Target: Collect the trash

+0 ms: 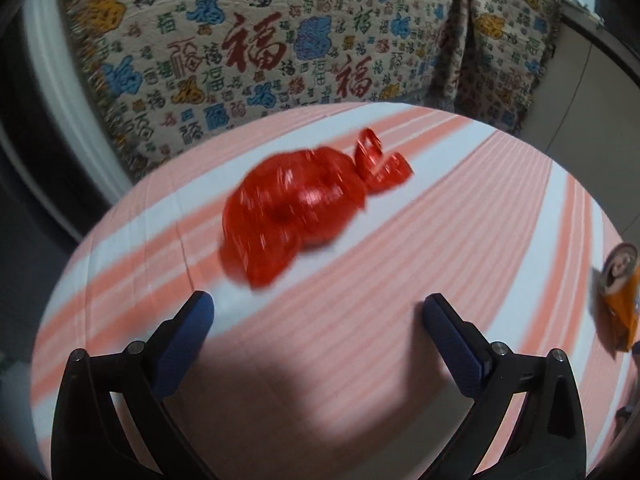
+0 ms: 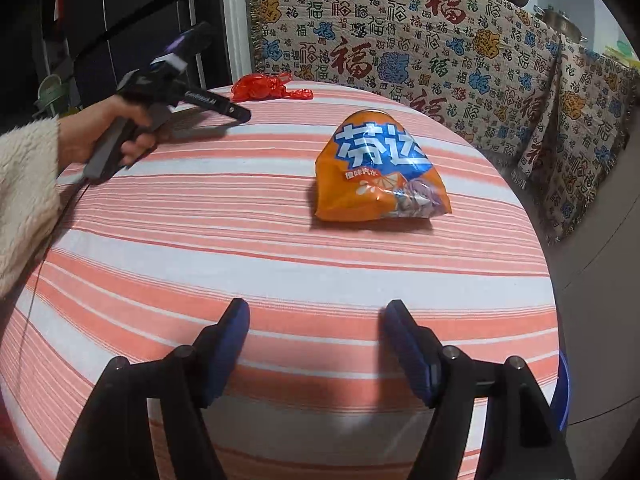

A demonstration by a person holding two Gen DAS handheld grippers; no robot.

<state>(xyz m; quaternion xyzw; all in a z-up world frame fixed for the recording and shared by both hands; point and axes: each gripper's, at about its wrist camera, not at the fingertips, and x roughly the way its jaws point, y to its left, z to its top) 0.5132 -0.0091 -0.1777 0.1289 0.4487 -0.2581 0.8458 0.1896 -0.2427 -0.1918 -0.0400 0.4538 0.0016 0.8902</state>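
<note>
My left tongs [image 1: 318, 316] stand wide open over the striped tablecloth [image 1: 460, 216], nothing between the pads, with the red plastic bag [image 1: 288, 204] lying just ahead (blurred, its knotted handles pointing toward the far edge). My right tongs [image 2: 316, 328] are open too and empty, the crushed orange soda can [image 2: 380, 176] ahead of them on bare cloth. The bag sits near the table's far rim, close to the patterned blanket [image 2: 400, 40]. Between can and bag the cloth is free. My left hand [image 2: 116, 128] hangs over the left edge.
</note>
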